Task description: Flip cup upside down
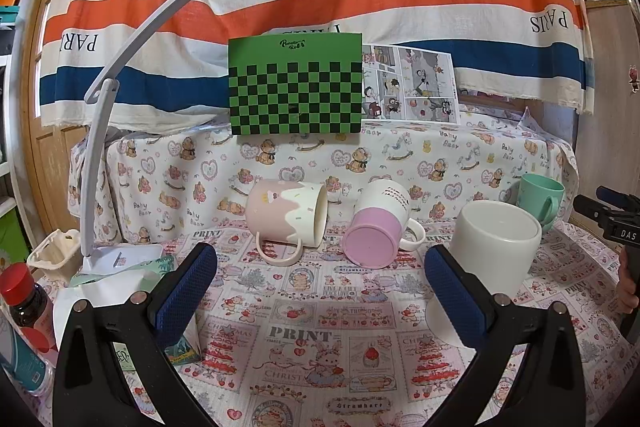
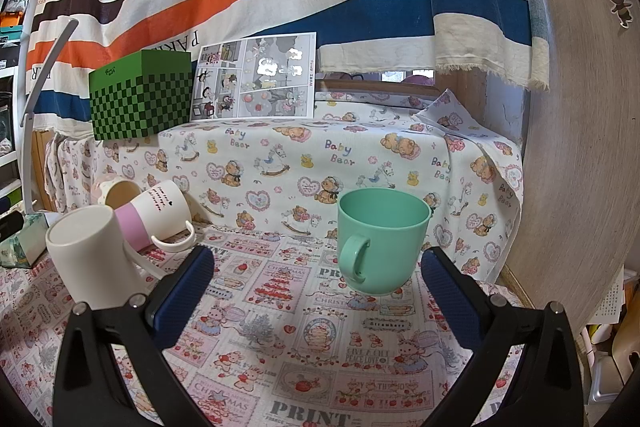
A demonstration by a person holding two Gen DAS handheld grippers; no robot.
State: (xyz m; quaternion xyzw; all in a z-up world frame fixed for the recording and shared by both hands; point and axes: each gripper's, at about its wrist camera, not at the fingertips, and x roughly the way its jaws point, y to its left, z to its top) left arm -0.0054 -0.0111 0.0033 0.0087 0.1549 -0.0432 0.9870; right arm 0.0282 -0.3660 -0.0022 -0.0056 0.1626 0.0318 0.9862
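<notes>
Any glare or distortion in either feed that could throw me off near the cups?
Left wrist: strong fisheye bowing at the edges, lamp arm curved; cups sharp, lighting even. Right wrist: glare patches wash out the comic sheet; green cup crisp, faint shadow beneath; dark vignette in the corners.

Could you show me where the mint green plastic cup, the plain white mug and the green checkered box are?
Mint green plastic cup (image 2: pixel 382 239): right wrist view, on its front wall.
Plain white mug (image 1: pixel 490 251): left wrist view, on its side wall.
Green checkered box (image 1: pixel 296 87): left wrist view, on its checkered front face.
</notes>
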